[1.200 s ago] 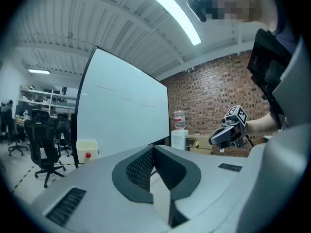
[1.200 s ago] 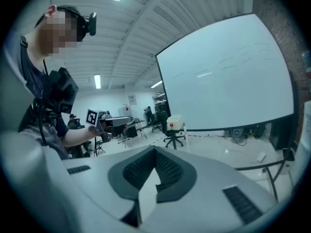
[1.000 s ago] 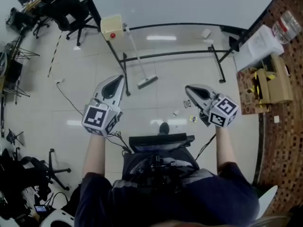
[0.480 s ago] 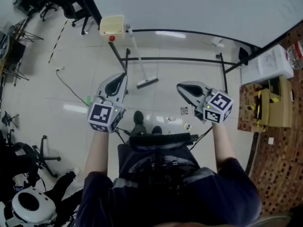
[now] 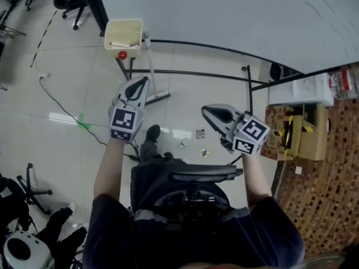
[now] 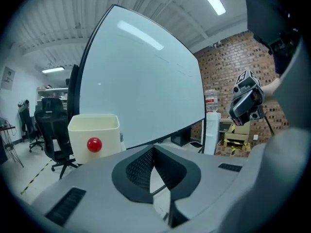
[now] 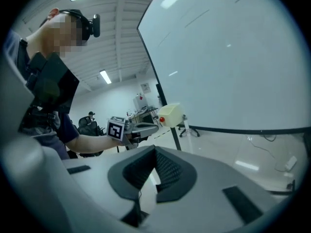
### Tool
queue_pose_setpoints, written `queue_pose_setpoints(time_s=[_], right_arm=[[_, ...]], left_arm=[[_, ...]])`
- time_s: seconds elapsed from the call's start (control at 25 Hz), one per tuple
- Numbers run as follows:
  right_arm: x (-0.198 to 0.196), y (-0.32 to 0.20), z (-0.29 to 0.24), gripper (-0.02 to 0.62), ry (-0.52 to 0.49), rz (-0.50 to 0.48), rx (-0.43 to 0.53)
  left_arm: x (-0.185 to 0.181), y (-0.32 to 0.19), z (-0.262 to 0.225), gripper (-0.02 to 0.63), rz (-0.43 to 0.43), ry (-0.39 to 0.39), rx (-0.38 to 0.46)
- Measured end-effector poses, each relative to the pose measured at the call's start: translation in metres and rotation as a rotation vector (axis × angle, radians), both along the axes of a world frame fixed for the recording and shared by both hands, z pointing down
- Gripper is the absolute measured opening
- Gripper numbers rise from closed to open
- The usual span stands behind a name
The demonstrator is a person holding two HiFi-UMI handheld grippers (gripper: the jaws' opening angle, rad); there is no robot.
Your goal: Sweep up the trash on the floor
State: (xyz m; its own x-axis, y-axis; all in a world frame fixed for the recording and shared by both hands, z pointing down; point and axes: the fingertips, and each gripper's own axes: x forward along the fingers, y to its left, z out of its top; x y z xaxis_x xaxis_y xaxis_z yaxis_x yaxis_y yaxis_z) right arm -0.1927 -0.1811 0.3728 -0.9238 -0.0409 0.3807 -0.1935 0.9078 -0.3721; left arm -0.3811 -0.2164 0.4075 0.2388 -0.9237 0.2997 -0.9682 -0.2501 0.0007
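1. The person's dark shoe stood on the pale tiled floor, with both arms stretched out ahead of the body, probably to reach the cleaning tools before any sweeping.
2. The left gripper had its jaws pressed fully together with nothing between them, and pointed forward and a little down. It looked lined up for the broom, not the rubbish.
3. The right gripper was likewise closed and empty, carried beside the left, apparently as a spare hand.
4. The trash, small scraps of paper and wrapper, lay loose on the tiles just ahead of the shoe and below the right gripper, unswept.
5. The long-handled broom with a grey head leaned just beyond the left gripper's tips, untouched, its head on the floor.
6. The cream open-topped plastic bin with a red knob stood at the handle's top, likely the place for the sweepings.
7. The large white board on a black frame rose behind everything.
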Motion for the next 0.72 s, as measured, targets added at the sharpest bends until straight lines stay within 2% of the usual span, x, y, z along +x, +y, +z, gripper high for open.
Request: queue_pose_setpoints(time_s=[0.12,0.24,0.36,0.52,0.56,0.6,0.64,0.72], right_arm=[[-0.041,-0.02,0.029,0.014,0.028,-0.009,-0.024],[-0.077,-0.039,0.04,0.014,-0.001,-0.033,-0.043],[-0.1,-0.059,0.058,0.014,-0.021,-0.026,-0.047],[-0.119,-0.093,0.074,0.015,-0.027,0.017,-0.032],[-0.123,-0.1,0.075,0.014,-0.033,0.029,-0.03],[-0.126,-0.105,0.075,0.014,-0.036,0.036,-0.029],[-0.127,-0.109,0.077,0.014,-0.036,0.038,-0.031],[-0.127,-0.117,0.082,0.014,-0.03,0.04,-0.032]], left_arm=[[-0.03,-0.033,0.036,0.0,-0.037,0.003,0.021],[-0.05,-0.059,0.064,0.0,-0.079,0.036,0.05],[-0.058,-0.079,0.09,0.0,-0.1,0.021,0.07],[-0.058,-0.104,0.114,0.0,-0.103,0.046,0.089],[-0.057,-0.109,0.12,0.027,-0.099,0.049,0.085],[-0.057,-0.114,0.125,0.166,-0.097,0.05,0.08],[-0.058,-0.119,0.129,0.213,-0.099,0.055,0.076],[-0.059,-0.129,0.134,0.213,-0.11,0.067,0.074]])
